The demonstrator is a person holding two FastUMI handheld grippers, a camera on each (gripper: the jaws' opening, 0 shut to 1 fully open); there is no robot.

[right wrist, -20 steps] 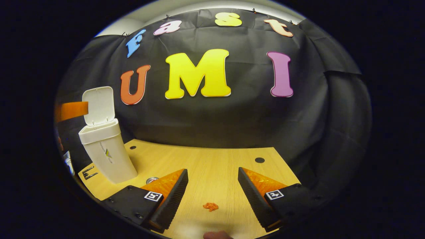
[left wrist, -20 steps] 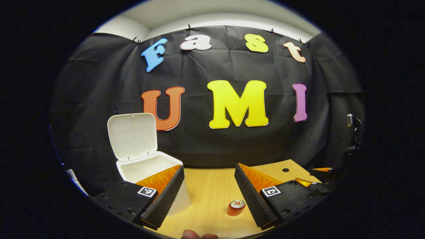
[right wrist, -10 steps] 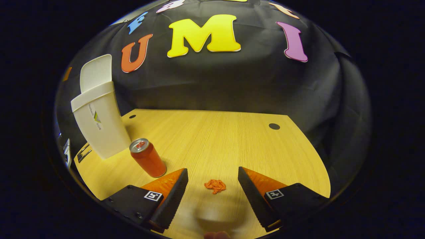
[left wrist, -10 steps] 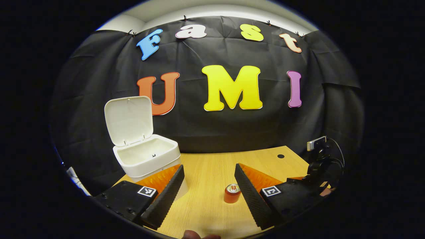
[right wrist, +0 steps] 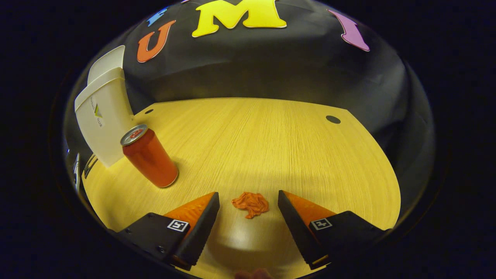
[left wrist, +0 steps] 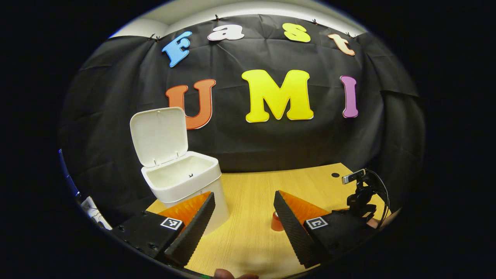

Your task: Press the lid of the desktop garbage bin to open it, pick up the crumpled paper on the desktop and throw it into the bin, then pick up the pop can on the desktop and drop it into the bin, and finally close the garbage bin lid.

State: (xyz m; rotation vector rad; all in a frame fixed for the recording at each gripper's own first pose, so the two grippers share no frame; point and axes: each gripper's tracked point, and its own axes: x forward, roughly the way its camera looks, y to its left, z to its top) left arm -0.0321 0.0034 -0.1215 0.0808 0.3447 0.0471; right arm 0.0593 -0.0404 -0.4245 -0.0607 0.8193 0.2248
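Since a second ago the right gripper (right wrist: 248, 223) has been tipped down and brought closer to the table (right wrist: 271, 139), so the paper (right wrist: 250, 204), then small and low between its fingers, now lies larger and just ahead of the tips, centred in the gap; the can (right wrist: 149, 159), barely seen before, stands in full beyond the near-side finger. The left gripper (left wrist: 242, 223) has been drawn back a little, and the can (left wrist: 276, 223) is now half hidden behind its far-side finger.

Both pairs of fingers are spread wide and nothing is held. The paper is not yet touched.

For a good pick-up, the right gripper is best lowered further until the tips bracket the wad at table level, kept centred, then closed gently; the wad is probably light and easily pushed away by one finger landing first.

Outward from the fingers, the bin (left wrist: 186, 182) is seen standing on the table with its lid (left wrist: 159, 135) raised upright. Its inside is seen to be bare in the left gripper view; neither paper nor can is in it. In the right gripper view the bin (right wrist: 102, 120) stands just behind the can.
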